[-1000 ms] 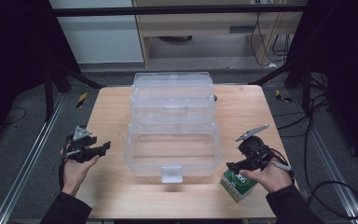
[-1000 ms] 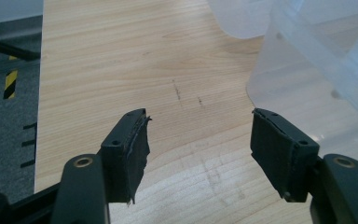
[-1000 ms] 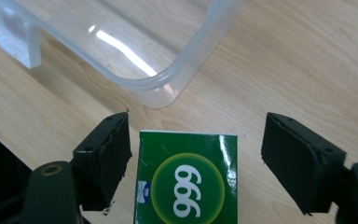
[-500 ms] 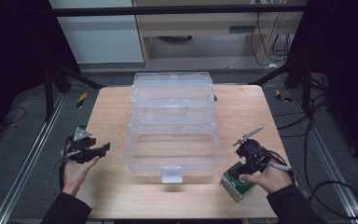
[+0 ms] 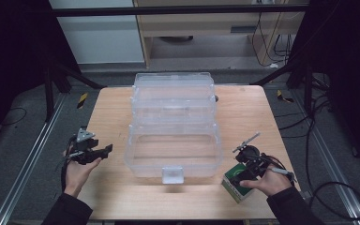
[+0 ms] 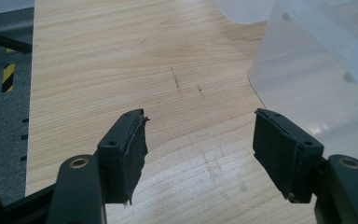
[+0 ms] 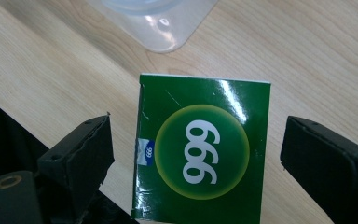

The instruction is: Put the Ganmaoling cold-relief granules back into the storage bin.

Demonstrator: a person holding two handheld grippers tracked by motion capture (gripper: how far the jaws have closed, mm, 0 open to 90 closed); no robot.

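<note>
A green carton marked 999 (image 7: 200, 149) (image 5: 233, 182) lies flat on the wooden table (image 5: 112, 112), near the front right corner. My right gripper (image 7: 198, 133) (image 5: 242, 174) hovers over it. Its jaws have just been opening, and the carton sits between them with a gap on each side. A clear plastic storage box (image 5: 132, 143) stands in the middle with its lid (image 5: 173, 91) thrown back. My left gripper (image 6: 200, 126) (image 5: 104, 151) rests left of the box, open and holding nothing.
The clear box's wall (image 6: 317, 70) is close on the right in the left gripper view. Its front latch tab (image 5: 172, 174) (image 7: 163, 23) juts toward the person. Metal rails (image 5: 23, 173) and cables run along the floor on both sides of the table.
The right hand has shifted slightly toward the front edge, closer over the green carton. The left hand and the clear box have stayed put.
</note>
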